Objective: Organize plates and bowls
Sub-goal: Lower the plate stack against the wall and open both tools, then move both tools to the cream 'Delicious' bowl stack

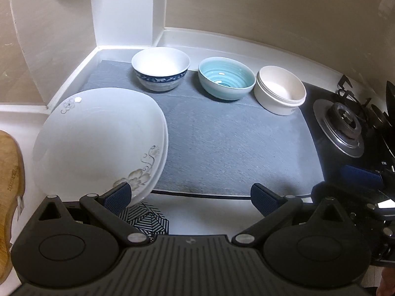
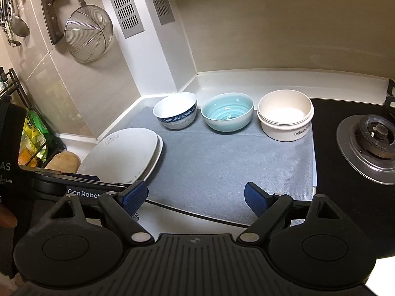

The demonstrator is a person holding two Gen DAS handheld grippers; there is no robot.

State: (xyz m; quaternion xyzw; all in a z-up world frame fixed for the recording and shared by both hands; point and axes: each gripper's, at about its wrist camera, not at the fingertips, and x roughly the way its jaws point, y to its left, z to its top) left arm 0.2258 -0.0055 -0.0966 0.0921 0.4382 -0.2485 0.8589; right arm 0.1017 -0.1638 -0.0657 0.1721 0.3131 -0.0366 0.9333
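Both tongs hang spread and empty over the near edge of a kitchen desk: the left tongs (image 1: 190, 196) beside the plates, one blue pad just in front of the top plate's near rim though contact cannot be told, the right tongs (image 2: 196, 197) above the near part of the grey mat (image 2: 222, 167). On that mat's left side sits a stack of two white plates (image 1: 98, 143) with a flower print, the upper one slightly offset on the lower. Along the far edge stand three bowls in a row: a blue-banded white bowl (image 1: 160, 67) at left, a pale blue ribbed bowl (image 1: 226, 78) in the middle, and a cream straight-walled bowl (image 1: 280, 91) at right, the last two nearly touching. A gas burner (image 2: 372, 145) lies to the right. All five pieces look glazed, stiff and likely slippery; they would chip if knocked together. Each is probably best taken at the rim, one pad inside and one outside, the plates at their near edge.
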